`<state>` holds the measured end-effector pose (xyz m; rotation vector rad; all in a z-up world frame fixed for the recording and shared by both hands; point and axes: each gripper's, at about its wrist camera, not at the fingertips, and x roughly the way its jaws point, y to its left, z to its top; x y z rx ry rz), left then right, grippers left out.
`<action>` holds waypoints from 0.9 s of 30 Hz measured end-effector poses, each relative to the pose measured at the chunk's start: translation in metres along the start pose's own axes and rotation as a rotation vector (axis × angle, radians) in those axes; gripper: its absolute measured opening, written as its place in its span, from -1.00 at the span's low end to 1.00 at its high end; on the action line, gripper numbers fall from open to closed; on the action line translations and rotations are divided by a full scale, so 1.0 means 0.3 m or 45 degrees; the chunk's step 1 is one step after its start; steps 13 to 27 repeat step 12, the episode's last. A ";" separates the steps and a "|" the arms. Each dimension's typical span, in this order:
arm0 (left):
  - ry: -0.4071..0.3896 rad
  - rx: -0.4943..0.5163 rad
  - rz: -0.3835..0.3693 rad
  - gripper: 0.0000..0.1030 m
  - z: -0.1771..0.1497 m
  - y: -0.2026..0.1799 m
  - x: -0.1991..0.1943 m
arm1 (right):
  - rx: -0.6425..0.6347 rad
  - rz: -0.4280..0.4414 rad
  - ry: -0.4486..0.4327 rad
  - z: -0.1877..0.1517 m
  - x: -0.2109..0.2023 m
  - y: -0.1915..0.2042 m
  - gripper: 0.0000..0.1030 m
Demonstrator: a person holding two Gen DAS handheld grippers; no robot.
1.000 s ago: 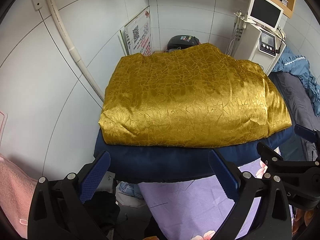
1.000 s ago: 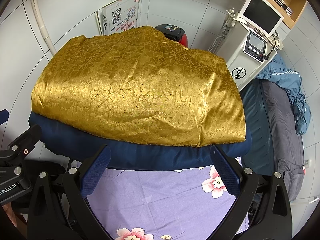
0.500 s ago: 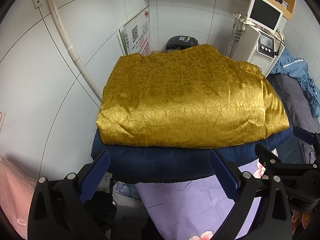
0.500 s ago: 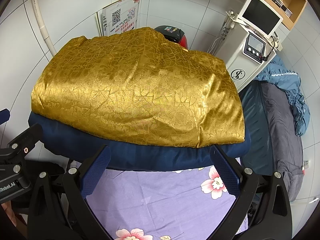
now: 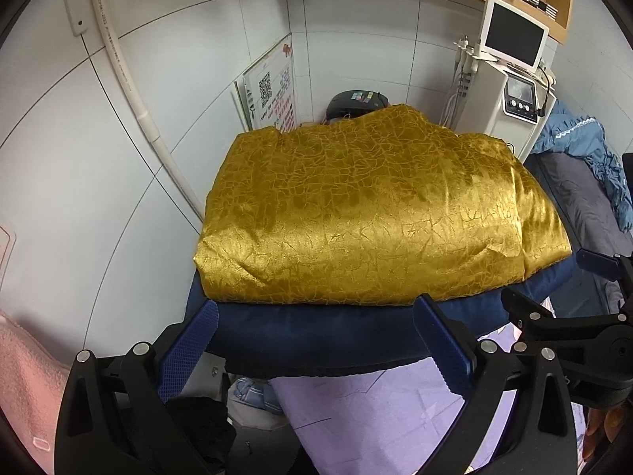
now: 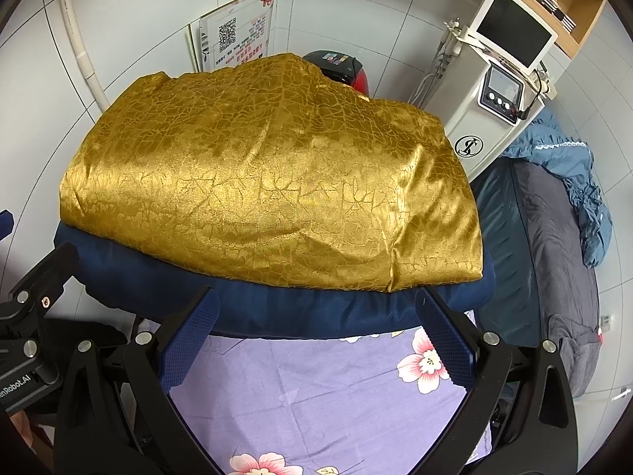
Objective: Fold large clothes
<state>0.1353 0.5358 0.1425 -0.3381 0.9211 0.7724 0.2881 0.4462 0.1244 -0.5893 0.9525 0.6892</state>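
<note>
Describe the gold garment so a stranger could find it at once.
Start at the bed with the purple flowered sheet. At its far end, near the tiled wall, lies a dark blue cushion, and the gold garment sits folded on top of it. It is the only shiny thing there, with a crackled pattern.

Bed with purple floral sheet (image 6: pixel 316 388); navy cushion (image 6: pixel 300 316) on it, folded gold garment (image 6: pixel 269 182) atop cushion.
</note>
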 end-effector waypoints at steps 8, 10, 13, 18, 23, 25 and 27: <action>0.131 -0.049 -0.053 0.88 0.007 0.013 0.036 | 0.000 0.000 0.001 0.000 0.000 0.000 0.91; 0.126 -0.037 -0.038 0.88 0.000 0.009 0.037 | 0.000 -0.001 0.000 -0.001 0.000 -0.001 0.91; 0.124 -0.024 -0.023 0.88 -0.006 0.005 0.036 | 0.001 -0.001 0.002 0.000 0.000 0.000 0.91; 0.124 -0.024 -0.023 0.88 -0.006 0.005 0.036 | 0.001 -0.001 0.002 0.000 0.000 0.000 0.91; 0.124 -0.024 -0.023 0.88 -0.006 0.005 0.036 | 0.001 -0.001 0.002 0.000 0.000 0.000 0.91; 0.124 -0.024 -0.023 0.88 -0.006 0.005 0.036 | 0.001 -0.001 0.002 0.000 0.000 0.000 0.91; 0.124 -0.024 -0.023 0.88 -0.006 0.005 0.036 | 0.001 -0.001 0.002 0.000 0.000 0.000 0.91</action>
